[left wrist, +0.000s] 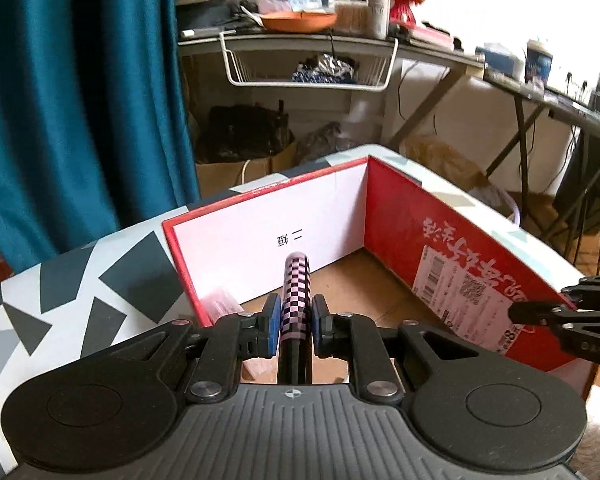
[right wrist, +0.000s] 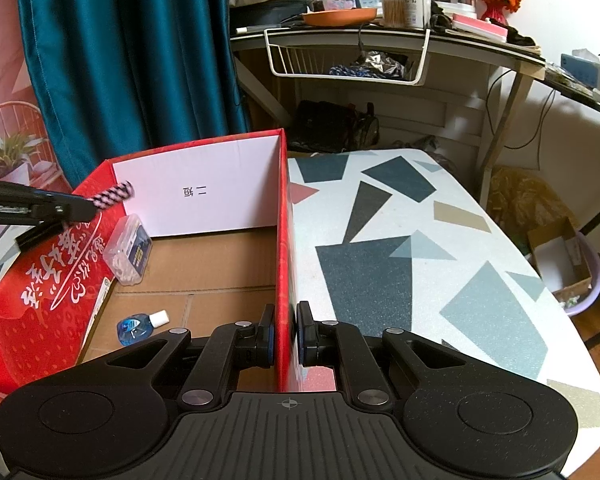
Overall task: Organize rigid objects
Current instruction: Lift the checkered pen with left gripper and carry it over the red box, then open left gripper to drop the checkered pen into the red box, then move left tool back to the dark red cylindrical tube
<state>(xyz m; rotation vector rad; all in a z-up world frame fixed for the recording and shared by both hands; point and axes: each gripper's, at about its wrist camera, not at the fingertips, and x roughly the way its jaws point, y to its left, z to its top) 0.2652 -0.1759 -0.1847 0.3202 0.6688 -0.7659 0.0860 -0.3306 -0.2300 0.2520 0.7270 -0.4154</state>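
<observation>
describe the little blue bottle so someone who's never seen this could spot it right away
Find the big red box open on the patterned table. On its brown cardboard floor, near the corner closest to the right gripper, lies a small blue bottle with a white cap. Its one neighbour, a clear plastic case, sits farther back and is flat, not blue.

Pink-and-black checkered stick [left wrist: 296, 296] held over open red box [right wrist: 283, 240], clear packet [right wrist: 126, 250] and small blue bottle [right wrist: 138, 327] lying inside
</observation>
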